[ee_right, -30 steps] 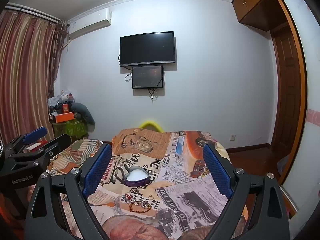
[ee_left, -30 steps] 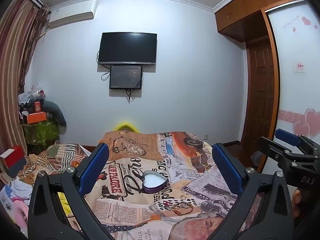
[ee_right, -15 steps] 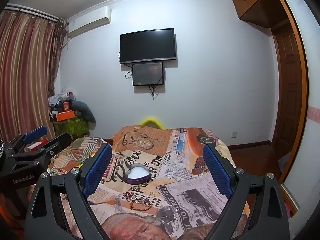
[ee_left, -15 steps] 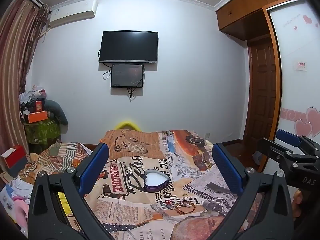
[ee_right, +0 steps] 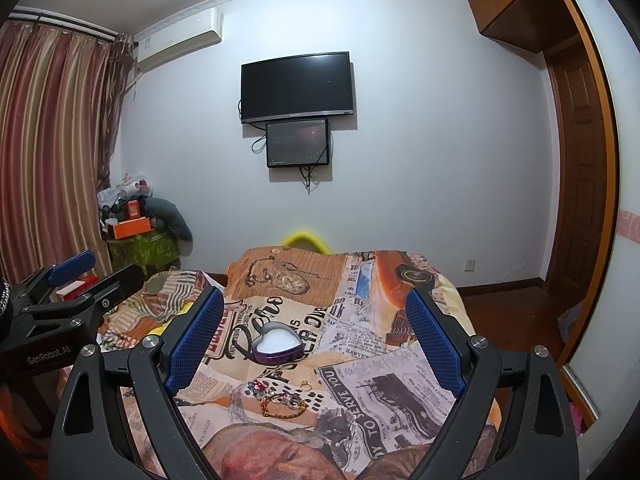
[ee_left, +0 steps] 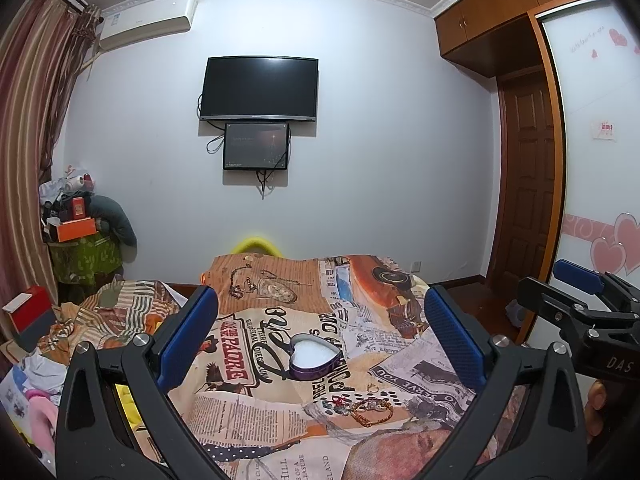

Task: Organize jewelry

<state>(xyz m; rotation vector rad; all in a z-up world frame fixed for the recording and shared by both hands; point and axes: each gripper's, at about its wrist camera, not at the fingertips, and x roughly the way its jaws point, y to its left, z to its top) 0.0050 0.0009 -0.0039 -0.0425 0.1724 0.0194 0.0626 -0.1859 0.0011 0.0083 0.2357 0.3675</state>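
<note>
Left wrist view: my left gripper [ee_left: 320, 336] is held above the bed [ee_left: 404, 280], its 2 blue pads spread wide, nothing between them. Framed in the gap lies the heart-shaped box [ee_left: 314, 357], purple-walled with a white inside, lid off, resting flat on the newspaper-print bedspread [ee_left: 256, 416]. Nearer to me than the box, and apart from it, sits the jewelry: a small gold ring [ee_left: 374, 387] by itself, then a gold chain bracelet [ee_left: 372, 411] with a cluster of small dark and red pieces [ee_left: 335, 403] just beside it on the left. I cannot tell whether the cluster touches the bracelet. At the right edge of this view my right gripper [ee_left: 576, 284] shows from the side, with fingertips of my right hand [ee_left: 596, 404] on its handle.

Right wrist view: my right gripper [ee_right: 314, 340] is likewise spread wide and empty, well above the bedspread [ee_right: 400, 392]. The heart-shaped box [ee_right: 277, 345] lies between the pads in the frame, left of centre. The gold ring [ee_right: 305, 384] lies nearer to me than the box; the gold chain bracelet [ee_right: 283, 404] and the cluster of small dark and red pieces [ee_right: 257, 386] lie nearer still and slightly left. My left gripper [ee_right: 72, 270] shows at the left edge, side-on.

Background: a wall-mounted TV [ee_left: 259, 89] with a smaller screen [ee_left: 256, 146] directly under it, an air conditioner [ee_left: 146, 20] high on the left, striped curtains [ee_right: 48, 152], a wooden door [ee_left: 526, 184] on the right.
</note>
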